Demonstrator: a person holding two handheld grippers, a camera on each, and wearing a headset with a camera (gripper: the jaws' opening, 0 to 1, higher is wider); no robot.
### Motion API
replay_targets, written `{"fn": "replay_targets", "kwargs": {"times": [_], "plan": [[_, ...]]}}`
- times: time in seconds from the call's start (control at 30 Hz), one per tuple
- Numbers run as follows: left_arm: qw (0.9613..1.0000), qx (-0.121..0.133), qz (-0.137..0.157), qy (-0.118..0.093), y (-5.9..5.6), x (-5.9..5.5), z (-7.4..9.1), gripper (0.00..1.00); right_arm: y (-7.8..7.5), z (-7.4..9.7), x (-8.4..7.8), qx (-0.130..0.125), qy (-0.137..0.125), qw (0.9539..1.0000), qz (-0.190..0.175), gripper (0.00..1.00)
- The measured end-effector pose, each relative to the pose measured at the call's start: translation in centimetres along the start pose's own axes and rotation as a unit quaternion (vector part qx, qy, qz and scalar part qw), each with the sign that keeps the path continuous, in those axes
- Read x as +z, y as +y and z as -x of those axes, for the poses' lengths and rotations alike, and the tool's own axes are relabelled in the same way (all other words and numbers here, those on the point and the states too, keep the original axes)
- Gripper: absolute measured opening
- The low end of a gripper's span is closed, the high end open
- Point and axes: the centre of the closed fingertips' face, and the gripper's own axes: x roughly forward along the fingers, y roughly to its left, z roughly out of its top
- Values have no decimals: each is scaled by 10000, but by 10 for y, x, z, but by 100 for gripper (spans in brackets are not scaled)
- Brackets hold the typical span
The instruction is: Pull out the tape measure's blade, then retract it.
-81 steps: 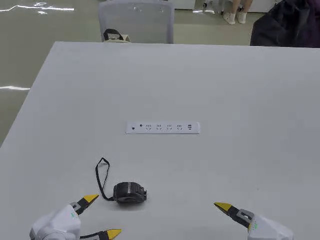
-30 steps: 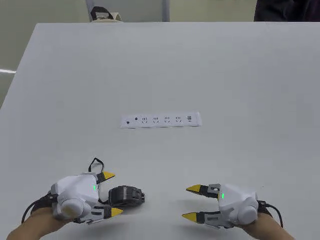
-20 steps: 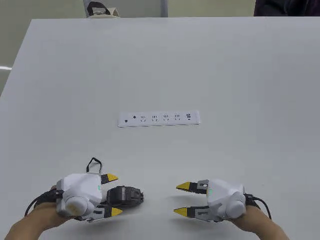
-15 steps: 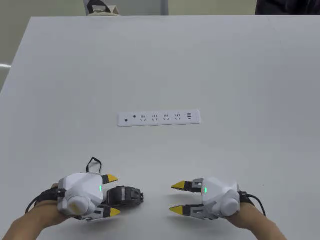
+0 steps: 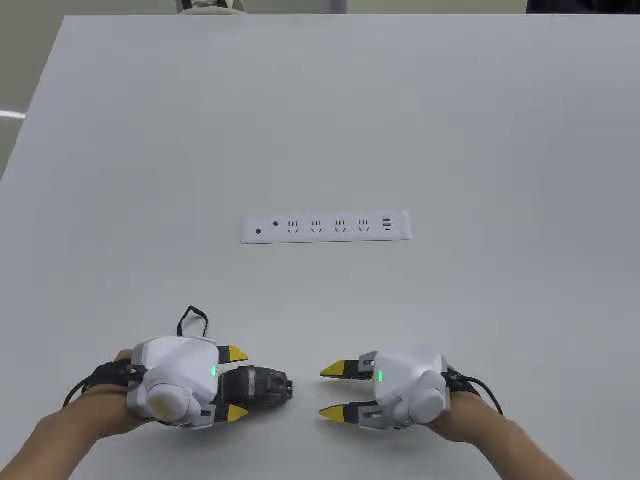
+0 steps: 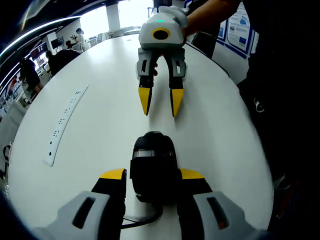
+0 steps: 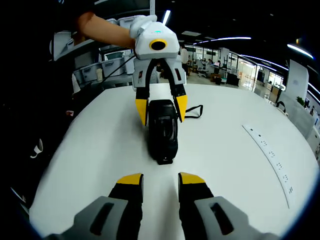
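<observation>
Since the earlier head-view frames, the right tool (image 5: 331,391) has closed in on the tape measure (image 5: 268,385) from the right. The gap between its yellow tips and the case is now short. The left tool (image 5: 238,382) has moved further along the case and its jaws have narrowed onto it.

Left tool: in the left gripper view the left tool (image 6: 152,175) has its jaws pressed against both sides of the black tape measure (image 6: 152,167), clenched on it. The right gripper view confirms this, with the left tool (image 7: 161,110) straddling the rear of the tape measure (image 7: 162,130).

Right tool: in its own view the right tool (image 7: 161,179) stands released, with the jaws apart and only bare tabletop (image 7: 100,150) between them. It points straight at the near end of the case, close to it but apart. The left gripper view shows the right tool (image 6: 160,102) facing in from the far side, tips parted.

Tape measure: it rests on the white tabletop (image 5: 450,130) near the front edge, between the two tools. Its black wrist strap (image 5: 192,320) trails behind the left tool. The strap (image 7: 192,111) lies loose on the surface.

Other item: a white power strip (image 5: 325,226) lies flat, well beyond the tools toward mid-table.
</observation>
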Motion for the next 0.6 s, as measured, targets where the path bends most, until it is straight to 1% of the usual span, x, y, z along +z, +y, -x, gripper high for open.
{"fn": "replay_targets", "kwargs": {"times": [0.03, 0.13, 0.17, 0.2, 0.23, 0.43, 0.53, 0.6], "plan": [[10000, -12, -24, -1, 0, -2, -1, 36, -1, -2, 0, 12, 1, 10000, 5, 27], [9999, -79, -99, 9, -1, -2, -4, 35, -4, -8, 2, 34, 7, 10000, 40, 26], [9998, -115, -151, 14, -3, -3, -5, 34, -5, -10, 3, 42, 3, 10000, 51, 25], [9995, -79, -301, 9, -2, -2, -5, 34, -7, -12, 5, 51, 0, 10000, 65, 25], [9994, -70, -330, 24, -4, -2, -5, 34, -7, -13, 6, 64, -5, 10000, 73, 25], [9998, -60, -211, 11, -2, -2, -4, 33, -10, -28, 8, 227, 40, 9996, 189, 22], [9999, -62, -161, 9, -2, -2, -3, 32, -8, -34, 9, 349, 79, 9992, 201, 22], [9999, -67, -137, -9, -2, -3, -4, 32, -6, -37, 8, 396, 115, 9988, 247, 21]]}}
